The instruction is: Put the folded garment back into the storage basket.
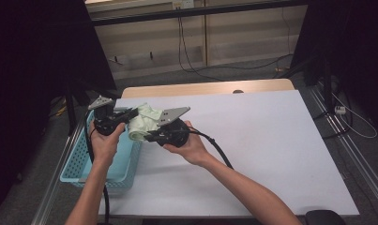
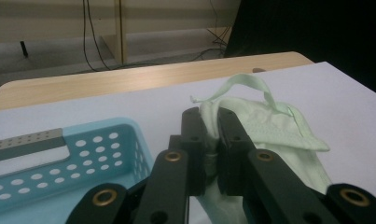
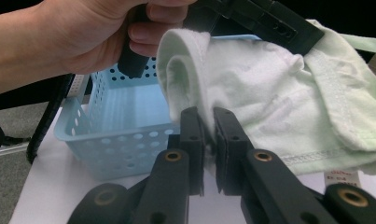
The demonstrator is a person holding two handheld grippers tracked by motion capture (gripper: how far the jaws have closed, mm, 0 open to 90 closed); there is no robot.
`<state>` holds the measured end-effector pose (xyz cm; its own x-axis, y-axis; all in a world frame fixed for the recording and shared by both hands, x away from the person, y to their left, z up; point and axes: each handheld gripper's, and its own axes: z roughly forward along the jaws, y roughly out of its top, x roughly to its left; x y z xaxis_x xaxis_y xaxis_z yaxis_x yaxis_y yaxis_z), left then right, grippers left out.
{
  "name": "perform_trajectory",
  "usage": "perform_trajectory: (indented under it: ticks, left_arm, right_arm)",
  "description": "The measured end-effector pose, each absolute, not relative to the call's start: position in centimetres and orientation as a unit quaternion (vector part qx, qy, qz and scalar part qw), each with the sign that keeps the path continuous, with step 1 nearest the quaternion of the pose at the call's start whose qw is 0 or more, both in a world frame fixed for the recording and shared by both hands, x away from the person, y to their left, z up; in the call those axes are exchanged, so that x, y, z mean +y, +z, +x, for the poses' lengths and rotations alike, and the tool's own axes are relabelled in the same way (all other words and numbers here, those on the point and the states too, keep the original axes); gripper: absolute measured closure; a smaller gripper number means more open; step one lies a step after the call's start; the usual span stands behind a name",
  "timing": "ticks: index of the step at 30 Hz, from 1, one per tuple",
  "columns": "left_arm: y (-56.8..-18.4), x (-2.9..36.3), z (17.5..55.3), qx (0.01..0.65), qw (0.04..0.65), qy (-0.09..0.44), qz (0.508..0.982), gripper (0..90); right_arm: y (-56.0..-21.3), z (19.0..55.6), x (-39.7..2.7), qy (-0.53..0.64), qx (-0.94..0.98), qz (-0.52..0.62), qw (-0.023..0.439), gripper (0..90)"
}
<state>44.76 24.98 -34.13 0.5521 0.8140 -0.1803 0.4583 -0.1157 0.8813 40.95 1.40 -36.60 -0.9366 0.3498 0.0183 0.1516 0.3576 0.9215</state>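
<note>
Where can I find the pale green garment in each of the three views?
High view: pale green garment left of centre, between both grippers.
Left gripper view: centre-right, clamped in the jaws.
Right gripper view: upper right, pinched at its edge.
Shared landmark: light blue basket.

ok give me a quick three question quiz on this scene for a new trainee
1. True or false: both grippers are clamped on the same pale green garment.
2. Which colour is the basket? A) red B) light blue C) black
3. Fill the gap: in the high view the basket sits at the table's ____ edge.

Key:
1. True. The left gripper and the right gripper each pinch a fold of it.
2. B.
3. Left, partly hanging over the edge of the white table.
</note>
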Motion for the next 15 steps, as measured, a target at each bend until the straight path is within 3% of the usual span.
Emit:
perform_trajectory:
  ticks: [15]
  left_arm:
    - [-34.3,27.3,44.8,0.456,0.494,0.184,0.718,83.3]
  right_arm:
    - [-36.4,41.6,3.6,0.540,0.825,0.140,0.089,83.6]
